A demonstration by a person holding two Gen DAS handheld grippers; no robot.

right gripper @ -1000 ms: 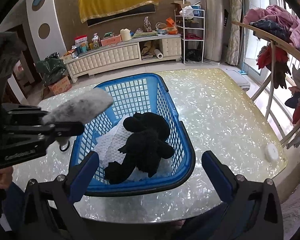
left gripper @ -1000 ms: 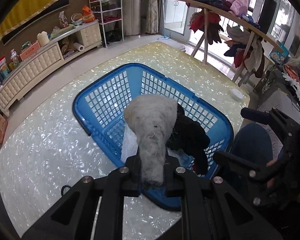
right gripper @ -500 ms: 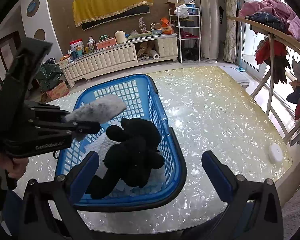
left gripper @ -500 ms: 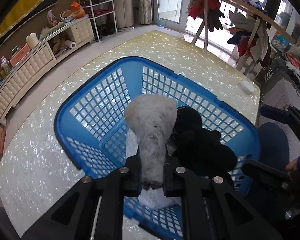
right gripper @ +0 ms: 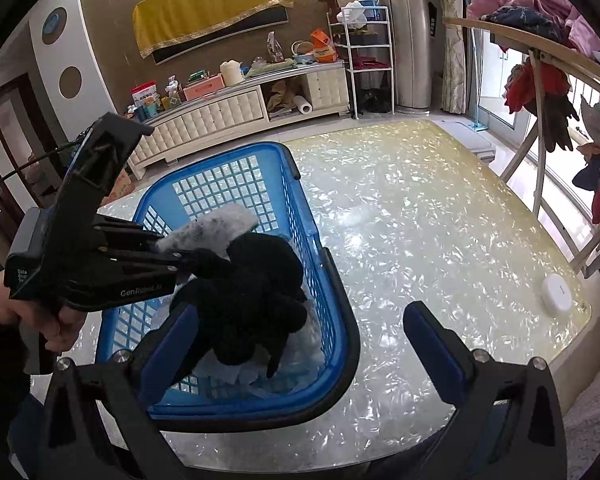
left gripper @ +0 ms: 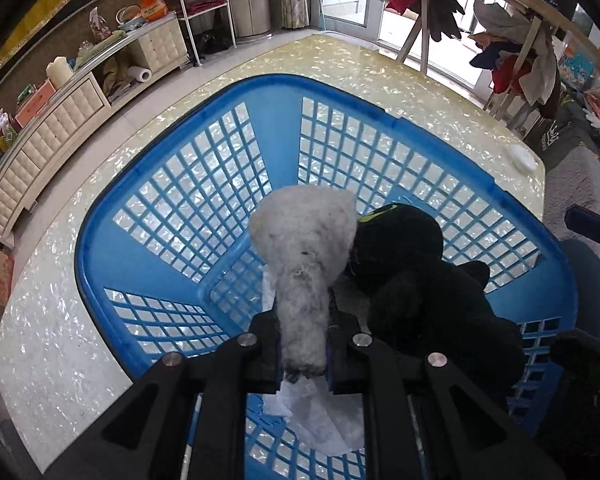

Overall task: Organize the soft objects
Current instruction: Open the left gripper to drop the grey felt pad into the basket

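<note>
You lowered left gripper (left gripper: 303, 350), clamped on grey fluffy piece (left gripper: 304, 252), deeper into blue basket (left gripper: 140, 216) beside black plush (left gripper: 416, 276); release looked imminent. Right gripper (right gripper: 300, 344) hung wide open, empty.

Left gripper (left gripper: 303, 350): jaws clamped on a grey fuzzy item (left gripper: 304, 264) protruding forward between them. Right gripper (right gripper: 300, 344): jaws spread wide, nothing between them.

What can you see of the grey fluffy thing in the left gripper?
The grey fluffy thing is a soft, woolly piece, pale grey-white with a few dark flecks. It is narrow at the clamped end and widens to a rounded head. The left gripper is shut on its narrow end and holds it over the blue basket, beside the black plush toy. Whether the two touch is unclear.
</note>
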